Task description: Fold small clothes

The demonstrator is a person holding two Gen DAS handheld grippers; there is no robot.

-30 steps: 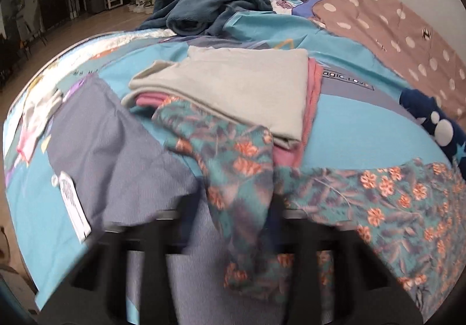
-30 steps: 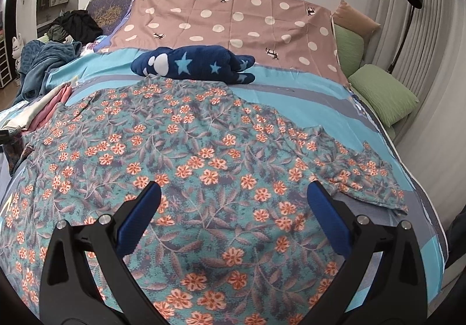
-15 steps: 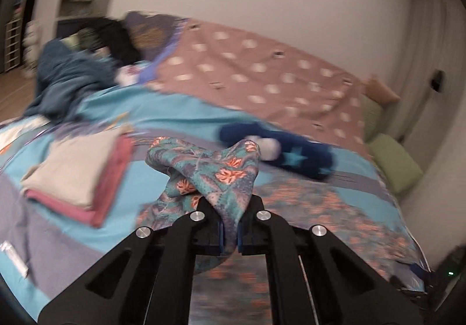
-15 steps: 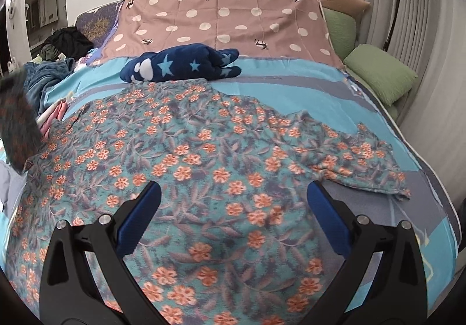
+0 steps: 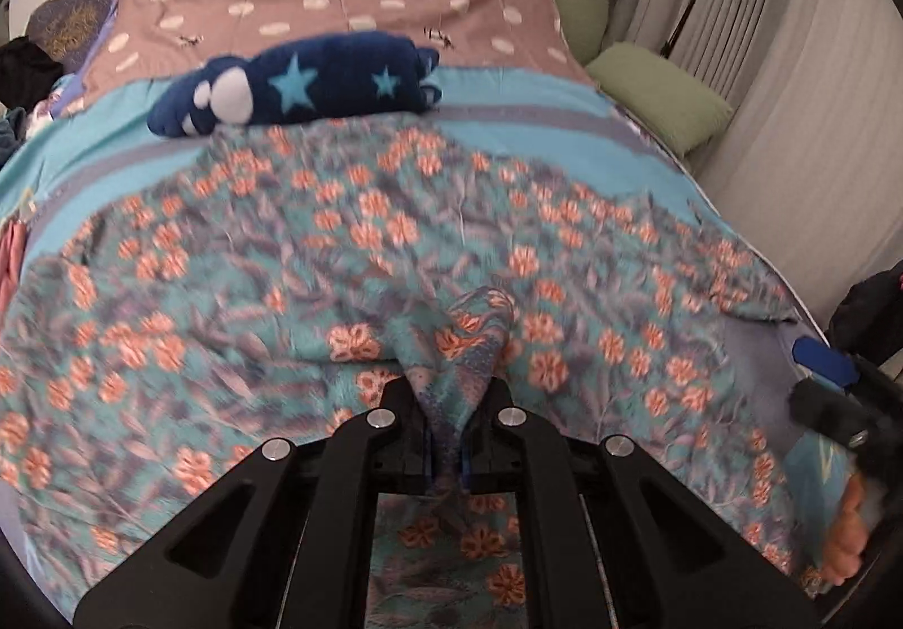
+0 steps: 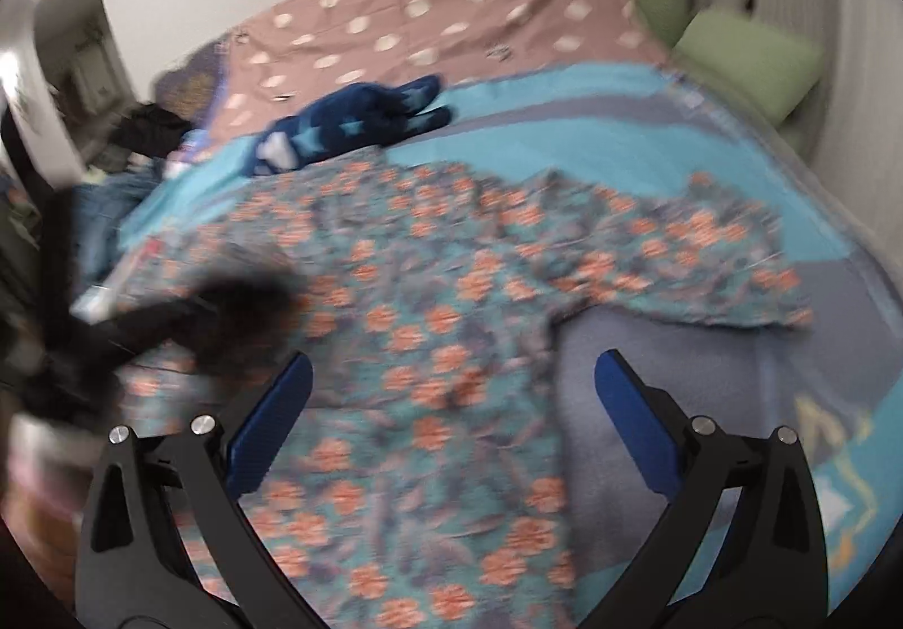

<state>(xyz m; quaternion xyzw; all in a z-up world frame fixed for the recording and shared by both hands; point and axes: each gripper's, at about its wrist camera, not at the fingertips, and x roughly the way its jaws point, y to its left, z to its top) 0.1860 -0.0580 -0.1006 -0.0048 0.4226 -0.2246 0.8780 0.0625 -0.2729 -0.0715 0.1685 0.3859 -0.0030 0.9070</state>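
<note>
My left tool [image 5: 446, 437] pinches a fold of the floral garment [image 5: 350, 245]; my right tool [image 6: 451, 397] is spread above it.

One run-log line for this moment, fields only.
left gripper: shut on floral garment | right gripper: open, above garment, holding nothing | garment: spread on bed, one fold lifted | frames: blurred
</note>
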